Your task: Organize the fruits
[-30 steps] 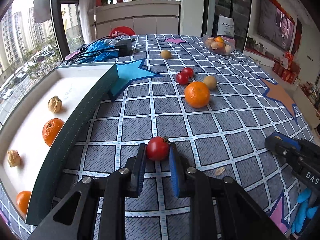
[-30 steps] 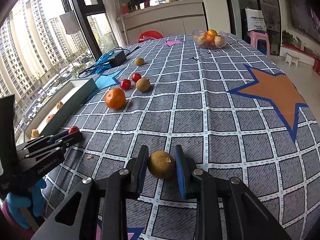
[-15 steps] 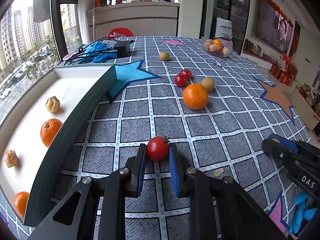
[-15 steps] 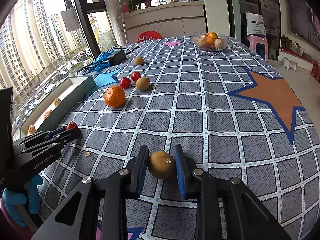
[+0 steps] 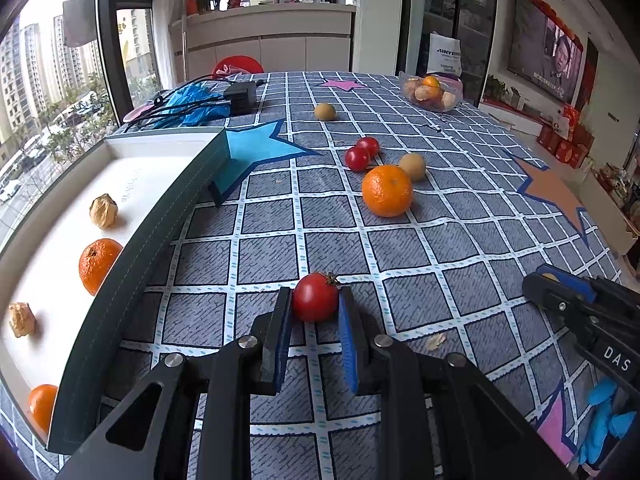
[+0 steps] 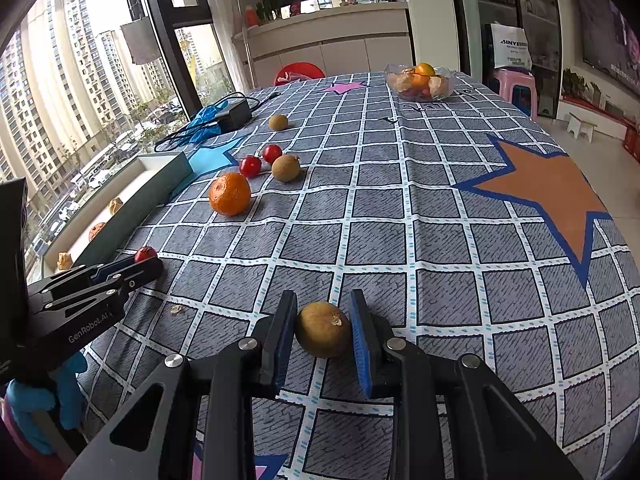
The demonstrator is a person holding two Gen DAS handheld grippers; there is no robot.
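Observation:
My left gripper [image 5: 314,306] is shut on a red cherry tomato [image 5: 315,297] just above the checked tablecloth, right of the white tray [image 5: 132,240]. The tray holds two oranges [image 5: 98,264] and two papery husked fruits [image 5: 103,211]. My right gripper [image 6: 323,330] is shut on a brown round fruit [image 6: 323,329] low over the cloth. The left gripper and its tomato [image 6: 145,254] also show in the right wrist view. On the cloth ahead lie an orange [image 5: 387,190], two cherry tomatoes [image 5: 362,153] and two more brown fruits [image 5: 413,166].
A glass bowl of fruit [image 5: 432,90] stands at the far right of the table. A black adapter with cables and blue gloves [image 5: 208,100] lies at the far left. A small husk scrap [image 5: 435,341] lies on the cloth near my grippers.
Both grippers have kept their hold. The views have shifted only slightly; the left gripper has drifted a little away from the tray.

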